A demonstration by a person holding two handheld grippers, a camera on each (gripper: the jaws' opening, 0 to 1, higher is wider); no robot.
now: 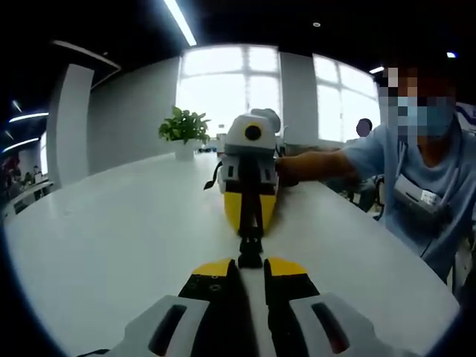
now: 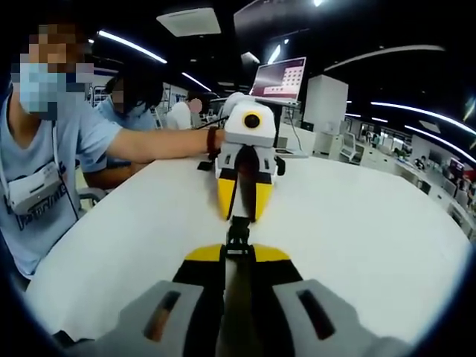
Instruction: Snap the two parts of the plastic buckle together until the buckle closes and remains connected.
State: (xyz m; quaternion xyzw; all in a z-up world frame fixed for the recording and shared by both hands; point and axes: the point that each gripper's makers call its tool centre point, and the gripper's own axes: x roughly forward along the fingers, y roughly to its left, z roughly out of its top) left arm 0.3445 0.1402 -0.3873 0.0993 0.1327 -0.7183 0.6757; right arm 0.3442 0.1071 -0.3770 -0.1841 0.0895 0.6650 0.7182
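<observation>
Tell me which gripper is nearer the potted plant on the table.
Right. In the left gripper view the right gripper lies between the left gripper and the potted plant, so it is closer.

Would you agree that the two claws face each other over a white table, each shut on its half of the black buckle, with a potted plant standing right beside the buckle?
Not quite: the potted plant stands far back on the white table, as the left gripper view shows. The left claw and right claw do face each other, each shut on the black buckle.

buckle (image 1: 250, 242) sits between facing hand-held grippers above table (image 1: 111, 238).
</observation>
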